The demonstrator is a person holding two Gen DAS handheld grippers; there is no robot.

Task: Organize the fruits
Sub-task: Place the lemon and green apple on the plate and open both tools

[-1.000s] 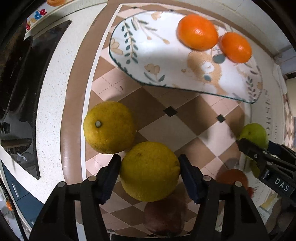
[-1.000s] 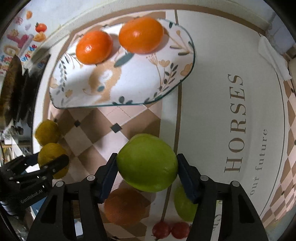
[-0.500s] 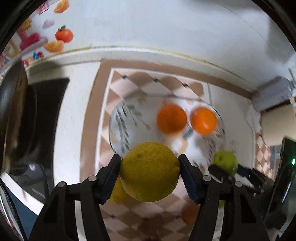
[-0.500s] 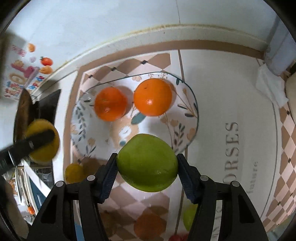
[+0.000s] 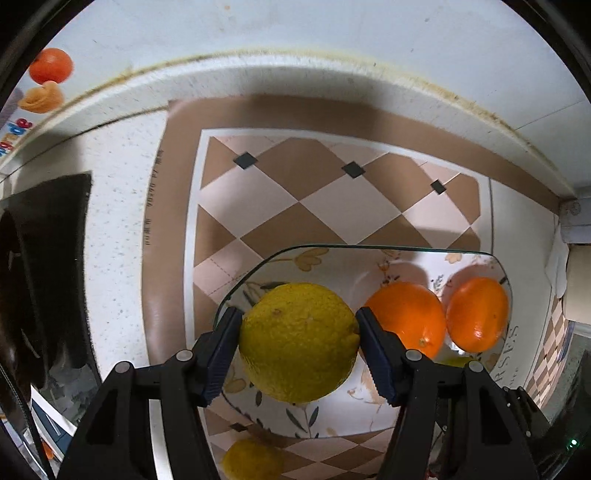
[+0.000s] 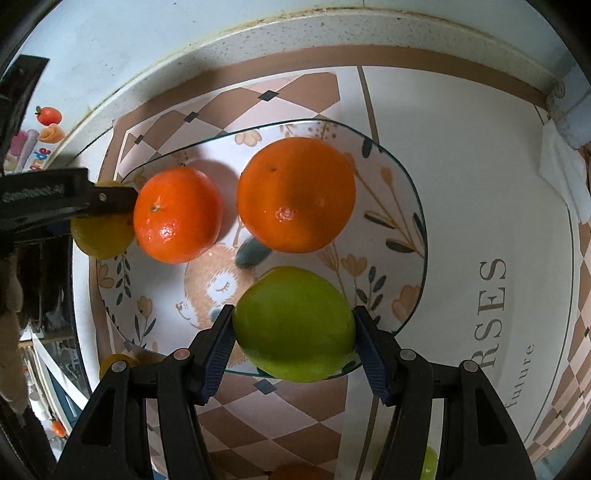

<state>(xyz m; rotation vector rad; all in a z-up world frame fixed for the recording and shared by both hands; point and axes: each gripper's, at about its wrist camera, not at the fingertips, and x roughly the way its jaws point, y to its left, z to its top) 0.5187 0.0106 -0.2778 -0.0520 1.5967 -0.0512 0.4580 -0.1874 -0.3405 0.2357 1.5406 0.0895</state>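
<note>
The left claw [image 5: 299,341] was clamped on a yellow citrus fruit [image 5: 298,341], its two blue-padded fingers [image 5: 221,356] pressing the fruit's sides at 9 and 3 o'clock. The fruit hung over the 9 o'clock side of a glass plate [image 5: 258,266] printed with flowers and leaves; whether it touched the plate could not be told. On the plate, toward 3 o'clock from the yellow fruit, sat a large orange [image 5: 406,320] and, just beside it, a smaller orange [image 5: 477,314], the two touching or nearly so. A second yellow fruit [image 5: 251,459] lay on the checked mat [image 5: 295,184] below the plate's near edge, at 6 o'clock in the left wrist view.

The right claw [image 6: 293,341] gripped a green fruit [image 6: 293,325] between its fingers, over the plate's [image 6: 413,192] near rim at 6 o'clock. Beyond it, at 12 o'clock, sat the large orange [image 6: 295,194], with the smaller orange [image 6: 177,214] at about 10 o'clock. The left claw and its yellow fruit [image 6: 99,240] showed at the plate's 9 o'clock edge, just beside the smaller orange. The mat covered the pale worktop [image 5: 118,184], which met a white wall [image 5: 295,33] at 12 o'clock. A lettered mat [image 6: 491,258] lay at 3 o'clock of the plate in the right wrist view.
</note>
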